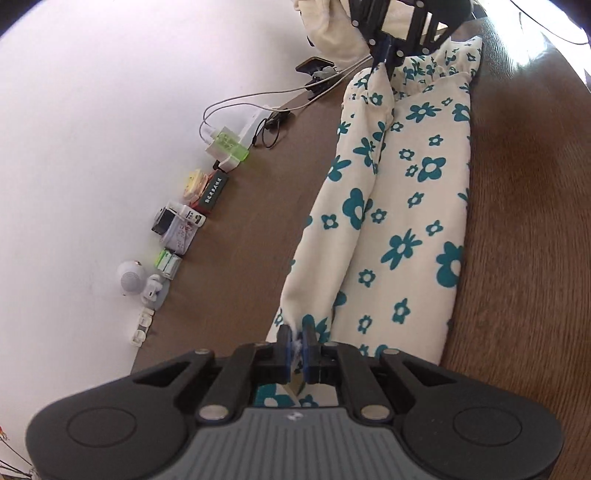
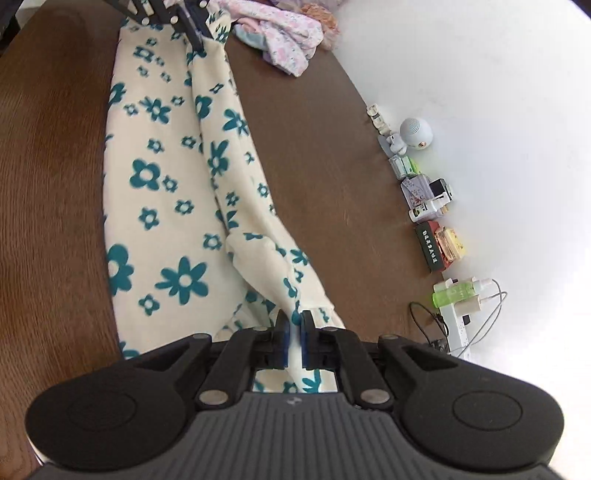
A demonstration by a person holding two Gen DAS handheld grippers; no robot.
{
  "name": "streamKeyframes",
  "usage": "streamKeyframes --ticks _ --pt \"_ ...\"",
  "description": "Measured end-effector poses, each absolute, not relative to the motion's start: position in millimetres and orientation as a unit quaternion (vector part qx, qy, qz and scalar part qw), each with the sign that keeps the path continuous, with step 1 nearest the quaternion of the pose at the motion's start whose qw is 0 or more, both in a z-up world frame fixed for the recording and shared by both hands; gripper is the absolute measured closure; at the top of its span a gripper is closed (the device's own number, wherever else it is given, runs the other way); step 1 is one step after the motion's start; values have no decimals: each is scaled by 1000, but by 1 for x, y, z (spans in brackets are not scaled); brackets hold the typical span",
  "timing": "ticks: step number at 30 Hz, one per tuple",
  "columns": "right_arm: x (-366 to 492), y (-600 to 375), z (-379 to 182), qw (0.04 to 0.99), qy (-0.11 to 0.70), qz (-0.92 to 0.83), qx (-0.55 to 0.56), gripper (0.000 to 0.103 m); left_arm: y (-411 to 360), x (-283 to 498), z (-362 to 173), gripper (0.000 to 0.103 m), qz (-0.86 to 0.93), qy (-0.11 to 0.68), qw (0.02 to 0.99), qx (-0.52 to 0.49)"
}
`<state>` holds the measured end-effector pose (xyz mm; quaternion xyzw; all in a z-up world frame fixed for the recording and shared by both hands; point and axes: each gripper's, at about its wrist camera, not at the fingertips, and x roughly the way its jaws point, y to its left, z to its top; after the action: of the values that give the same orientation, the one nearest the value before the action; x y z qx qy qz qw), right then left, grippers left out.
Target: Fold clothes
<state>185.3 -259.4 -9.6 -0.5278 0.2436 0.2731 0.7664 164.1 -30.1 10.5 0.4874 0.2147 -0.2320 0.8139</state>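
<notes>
While my left gripper [image 1: 295, 334] pinches one end of the floral garment [image 1: 402, 206], my right gripper [image 2: 294, 321] is clamped on the opposite end, each pair of blue pads closed on a bunch of cloth. I see the garment stretched long across the middle of the brown tabletop [image 2: 48, 155], one layer lifted along the side toward the wall. Small bottles and boxes [image 2: 432, 206] line the wall edge; a pink garment [image 2: 280, 33] lies near the far edge.
</notes>
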Motion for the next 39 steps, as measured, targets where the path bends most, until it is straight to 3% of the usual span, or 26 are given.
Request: streamKeyframes --ticks 9,12,13,14,17,19,21,22,29,39 --pt "169 -261 -22 805 245 262 -473 93 -24 147 4 90 -222 237 831 452" --pt "168 -269 -9 831 244 259 -429 83 -22 149 12 68 -215 228 843 437" --pt "169 -272 -6 836 245 258 -418 73 -22 150 14 59 -213 223 846 436" --pt "170 -274 -5 838 245 256 -415 68 -24 151 16 56 -215 219 845 439" --pt "175 -276 -6 837 248 250 -419 68 -31 159 14 55 -221 218 834 455" --pt "183 -274 -9 834 257 245 -422 69 -34 166 11 57 -224 225 830 459" --pt "187 -271 -9 832 263 237 -426 97 -35 173 7 79 -223 237 826 460" --pt "188 -270 -8 832 266 232 -429 100 -36 176 5 97 -221 246 824 460" --pt "132 -228 4 795 212 179 -540 101 -30 178 -3 94 -210 255 828 452" --pt "144 -230 -26 825 274 175 -463 100 -32 166 -4 100 -207 243 826 465"
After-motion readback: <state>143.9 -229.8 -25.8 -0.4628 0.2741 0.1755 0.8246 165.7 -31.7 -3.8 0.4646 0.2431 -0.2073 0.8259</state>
